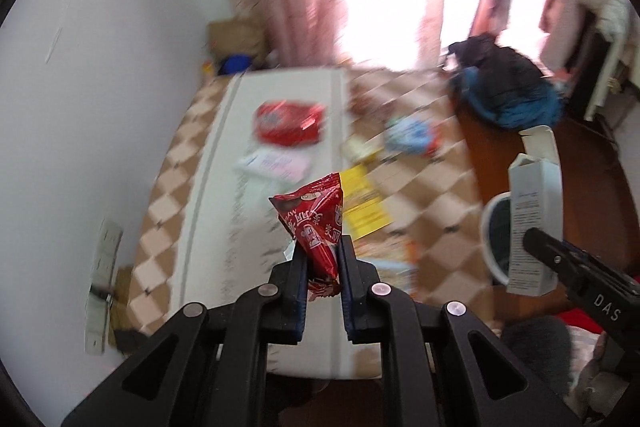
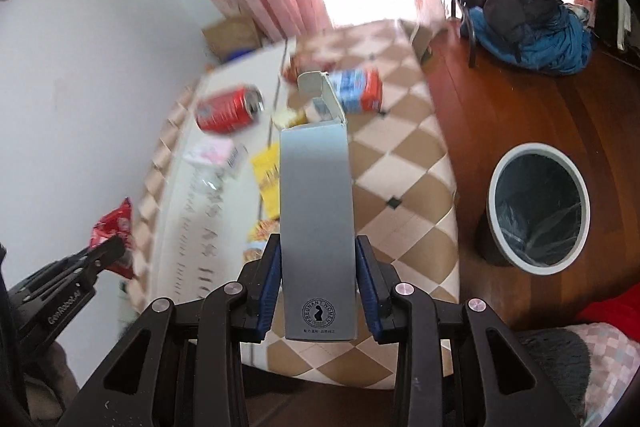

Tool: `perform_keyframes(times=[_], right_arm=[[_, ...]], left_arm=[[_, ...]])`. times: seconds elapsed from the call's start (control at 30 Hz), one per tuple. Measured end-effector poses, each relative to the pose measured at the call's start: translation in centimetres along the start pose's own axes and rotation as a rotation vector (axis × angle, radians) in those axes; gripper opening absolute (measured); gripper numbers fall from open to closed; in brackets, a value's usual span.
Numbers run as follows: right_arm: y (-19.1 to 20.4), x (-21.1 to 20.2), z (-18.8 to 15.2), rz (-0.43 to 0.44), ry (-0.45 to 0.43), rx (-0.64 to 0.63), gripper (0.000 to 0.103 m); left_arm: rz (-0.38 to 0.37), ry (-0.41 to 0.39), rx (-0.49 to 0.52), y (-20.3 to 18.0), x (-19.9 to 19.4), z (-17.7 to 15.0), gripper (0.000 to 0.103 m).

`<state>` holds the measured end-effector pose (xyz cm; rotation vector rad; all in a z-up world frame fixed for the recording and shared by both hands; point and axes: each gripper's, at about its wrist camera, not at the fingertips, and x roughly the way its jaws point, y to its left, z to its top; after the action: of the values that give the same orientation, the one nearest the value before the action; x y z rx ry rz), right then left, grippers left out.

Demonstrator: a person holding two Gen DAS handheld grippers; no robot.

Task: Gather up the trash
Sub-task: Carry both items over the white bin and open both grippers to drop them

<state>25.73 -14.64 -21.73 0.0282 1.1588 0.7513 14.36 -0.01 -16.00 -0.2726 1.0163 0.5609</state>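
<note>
Motion blur smears the litter left on the table (image 2: pixel 400 163): a red can (image 2: pixel 229 108) on its side, a blue-and-red can (image 2: pixel 354 90), a yellow packet (image 2: pixel 266 169), papers with unreadable print. The left claw (image 1: pixel 323 253) is clamped on a red snack wrapper (image 1: pixel 316 223), held above the table. The right claw (image 2: pixel 318 259) grips a grey carton (image 2: pixel 316 219), flap open, hiding the table's middle. The lined bin (image 2: pixel 538 207) stands on the wooden floor beside the table.

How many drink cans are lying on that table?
2: a red can near the wall side, a blue-and-red can further right, partly behind the held grey box. Others may be hidden.
</note>
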Motion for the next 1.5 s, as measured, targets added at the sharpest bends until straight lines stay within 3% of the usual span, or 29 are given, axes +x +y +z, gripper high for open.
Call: perform_keyframes(times=[0.23,0.43,0.57,0.73,0.87,1.03,1.07,1.13,1.2,1.33,1.37,1.43,1.5], right_arm=[[-7.3,-8.2,2.0,0.005,-0.139,0.107,0.037],[-16.7,-11.4,3.2,-0.115,-0.175,0.19,0.037],[-23.1,-10.0,3.6,-0.185,-0.118,0.242,0.037],[-30.5,-5.3,3.5,-0.224,0.017,0.279,0.037],[-34.4,-1.9,3.2,-0.237,0.087,0.321,0.037],[-38.4,2.1,2.9,-0.22,0.151,0.376,0.037],[-39.0,2.8,2.9,-0.219,0.158,0.383,0.037],[-40.0,4.2,2.8,-0.214,0.177,0.398,0.037],[-40.6,5.4,2.7,-0.206,0.194,0.405,0.037],[-42.3,8.1,2.5,-0.186,0.24,0.447,0.044],[-42.5,8.5,2.4,-0.195,0.247,0.452,0.064],[-43.0,9.0,2.1,-0.213,0.253,0.47,0.093],[-43.3,8.9,1.7,-0.249,0.253,0.47,0.097]], left_arm=[[-0.18,-0.039,0.129,-11.0,-1.1,3.7,0.011],[-0.323,0.062,0.207,-21.0,4.0,5.7,0.011],[-0.388,0.185,0.227,-26.0,9.2,6.1,0.011],[-0.426,0.343,0.238,-30.6,16.2,5.9,0.011],[-0.458,0.452,0.225,-33.4,20.6,5.4,0.013],[-0.465,0.523,0.215,-35.7,23.8,5.1,0.016],[-0.464,0.533,0.214,-36.0,24.4,5.2,0.019],[-0.458,0.552,0.218,-36.6,25.4,5.1,0.043],[-0.441,0.555,0.216,-36.9,26.1,5.2,0.093],[-0.364,0.537,0.244,-36.5,26.4,4.8,0.098],[-0.35,0.532,0.251,-36.2,26.3,4.7,0.098],[-0.3,0.507,0.277,-35.8,26.1,4.4,0.098],[-0.253,0.483,0.302,-35.5,25.9,4.1,0.098]])
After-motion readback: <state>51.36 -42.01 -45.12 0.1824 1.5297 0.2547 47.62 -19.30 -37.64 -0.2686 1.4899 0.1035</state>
